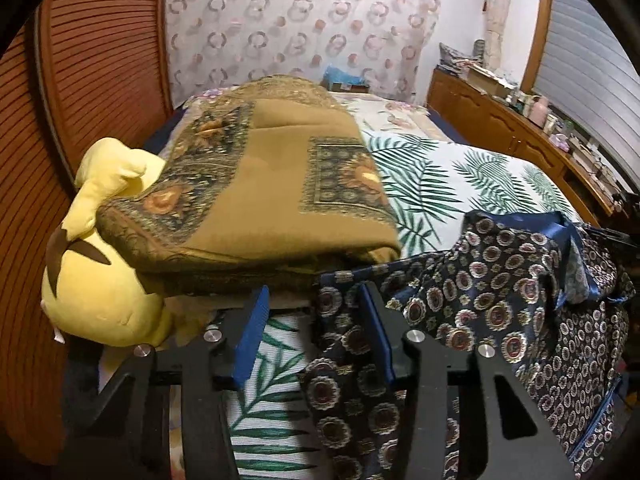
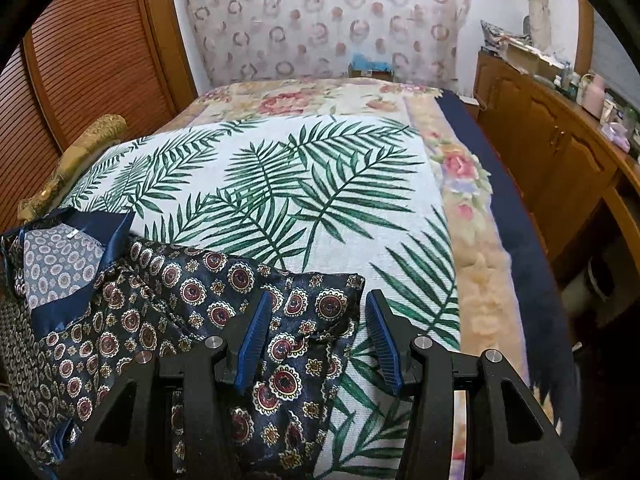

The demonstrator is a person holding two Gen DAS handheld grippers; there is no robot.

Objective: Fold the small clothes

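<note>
In the left wrist view, the left gripper [image 1: 314, 316] is seen about half open. The edge of one navy patterned garment [image 1: 500, 312] lies between its two blue fingers [image 1: 252, 336], against the finger at 3 o'clock, but whether the fingers press on the cloth cannot be told. In the right wrist view, the right gripper [image 2: 316, 326] is also about half open, and a corner of the same garment [image 2: 224, 300] lies between its fingers [image 2: 252, 340], nearer to the finger at 9 o'clock; a firm grip cannot be confirmed there either.

The garment is spread loosely on the bed, on top of one palm-leaf sheet [image 2: 304, 184]. Its long axis seems to run from 9 to 3 o'clock, across the line of both grippers, so that one end is reached by each hand. Its open neck with the plain blue lining [image 2: 60, 264] is found at 9 o'clock in the right view, so the left hand is judged nearer to that part.

Farther away, at 10 o'clock in the left view, one yellow plush toy [image 1: 100, 280] is partly covered by one folded ochre shawl [image 1: 272, 200]. At 2 o'clock one wooden cabinet [image 2: 560, 168] stands beside the bed, and behind everything one ring-patterned curtain [image 2: 320, 20] is hung.
</note>
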